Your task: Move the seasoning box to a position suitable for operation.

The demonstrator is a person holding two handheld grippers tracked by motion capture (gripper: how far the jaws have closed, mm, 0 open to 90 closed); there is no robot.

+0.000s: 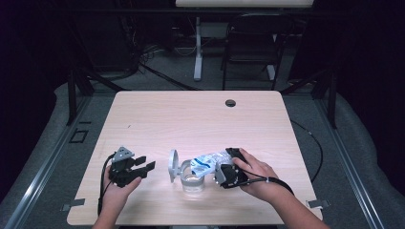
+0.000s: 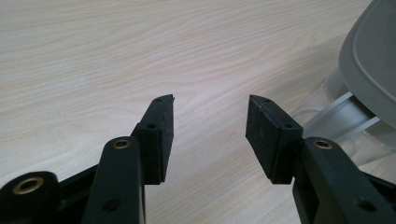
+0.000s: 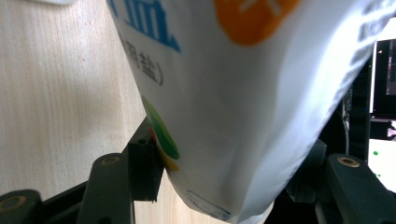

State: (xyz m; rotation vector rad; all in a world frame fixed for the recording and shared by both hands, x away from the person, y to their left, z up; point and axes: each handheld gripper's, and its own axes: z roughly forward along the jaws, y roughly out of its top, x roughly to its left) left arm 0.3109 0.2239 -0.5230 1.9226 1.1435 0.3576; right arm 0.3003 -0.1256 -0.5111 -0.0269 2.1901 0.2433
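Forearms: 2 came in from the bottom edge of the high view, nearest the camera, each hand holding a gripper over the table (image 1: 157, 114).
Left gripper (image 1: 149, 163): rested low at the left near the front edge, its jaws standing wide with bare wood between the pads and nothing held; the left gripper view showed the same gap (image 2: 210, 128).
Lid (image 1: 173, 165): grey and round, tipped up on its hinge at the left side of the jar, well clear of the mouth; its underside rose at the right edge of the left gripper view (image 2: 373, 60).
Jar (image 1: 192, 180): clear, upright, just right of the left gripper and near the front middle of the table; how much it held could not be read.
Bag (image 1: 208, 162): white with blue print, tilted with its left end over the jar's open mouth; in the right gripper view (image 3: 243, 93) it showed an orange patch and a green mark.
Right gripper (image 1: 224, 172): clamped on the bag's right end, jaws spread wide around its bulk, 1 pad pressed against the lower left of the bag.
Done so far: judging by the layout, the jar was opened and the bag brought to its mouth at a pouring tilt.
Left to do: likely finishing the pour, setting the bag down, and shutting the lid; no falling stream could be made out.
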